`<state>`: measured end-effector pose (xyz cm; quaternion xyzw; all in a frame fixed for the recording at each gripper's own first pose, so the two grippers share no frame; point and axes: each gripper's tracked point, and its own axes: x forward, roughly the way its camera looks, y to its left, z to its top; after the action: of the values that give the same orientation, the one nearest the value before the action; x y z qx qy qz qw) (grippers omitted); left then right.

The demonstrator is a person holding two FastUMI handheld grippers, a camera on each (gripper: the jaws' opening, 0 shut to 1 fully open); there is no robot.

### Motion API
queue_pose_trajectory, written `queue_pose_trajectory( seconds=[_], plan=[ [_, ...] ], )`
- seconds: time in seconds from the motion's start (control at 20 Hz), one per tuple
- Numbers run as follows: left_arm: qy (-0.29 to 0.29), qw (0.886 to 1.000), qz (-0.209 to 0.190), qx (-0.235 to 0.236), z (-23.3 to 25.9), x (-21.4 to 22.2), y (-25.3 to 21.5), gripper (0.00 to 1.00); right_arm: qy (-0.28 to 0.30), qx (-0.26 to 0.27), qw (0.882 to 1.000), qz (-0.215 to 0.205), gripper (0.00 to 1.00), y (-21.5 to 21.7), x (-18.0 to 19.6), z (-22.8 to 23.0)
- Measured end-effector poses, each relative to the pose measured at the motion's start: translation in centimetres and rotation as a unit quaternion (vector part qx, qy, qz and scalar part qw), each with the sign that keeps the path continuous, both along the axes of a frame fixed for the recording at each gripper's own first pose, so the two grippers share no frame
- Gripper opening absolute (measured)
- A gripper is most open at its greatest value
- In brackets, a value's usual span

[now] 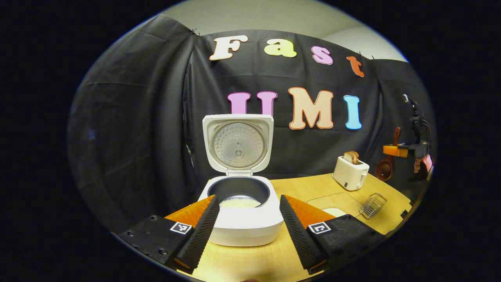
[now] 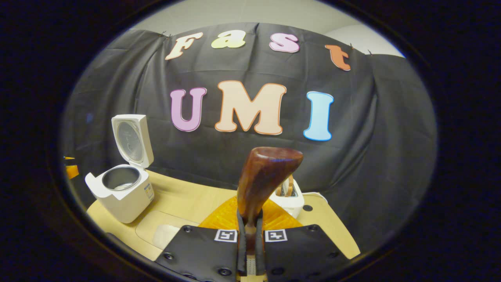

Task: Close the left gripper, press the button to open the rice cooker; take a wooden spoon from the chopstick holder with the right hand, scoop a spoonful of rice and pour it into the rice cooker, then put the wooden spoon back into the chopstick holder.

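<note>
The white rice cooker [image 1: 244,227] stands open with its lid [image 1: 237,143] upright and some rice in the dark pot. My left gripper [image 1: 248,201] is open just in front of it, one finger on each side of the pot's front, holding nothing. Far right, my right gripper [image 1: 407,149] holds the wooden spoon [image 1: 385,166] above the table, bowl hanging down. In the right gripper view, my right gripper [image 2: 250,225] is shut on the spoon's handle, and the spoon bowl [image 2: 270,176] rises ahead. The cooker [image 2: 121,192] sits far left there. The wire chopstick holder [image 1: 373,205] stands empty.
A white toaster [image 1: 350,172] with bread slices stands at the back right, partly behind the spoon in the right gripper view [image 2: 293,199]. A clear shallow container [image 1: 332,201] with rice in it sits on the wooden table [image 1: 301,186] between cooker and holder.
</note>
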<state>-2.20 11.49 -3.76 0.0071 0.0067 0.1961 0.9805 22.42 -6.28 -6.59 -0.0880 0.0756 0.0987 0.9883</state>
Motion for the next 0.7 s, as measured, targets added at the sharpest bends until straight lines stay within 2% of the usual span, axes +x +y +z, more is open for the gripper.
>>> queue_pose_trajectory(
  seconds=[0.3,0.7],
  plan=[
    [0.003,0.999,0.038,0.019,0.6,-0.4,-1.4,0.92,0.03,0.021,0.999,-0.017,0.13,-3.8,0.5,-6.5],
    [-0.015,0.999,0.047,-0.006,1.0,-1.0,-4.9,0.92,0.078,0.028,0.997,-0.008,0.12,-5.3,0.7,-12.6]
  ],
)
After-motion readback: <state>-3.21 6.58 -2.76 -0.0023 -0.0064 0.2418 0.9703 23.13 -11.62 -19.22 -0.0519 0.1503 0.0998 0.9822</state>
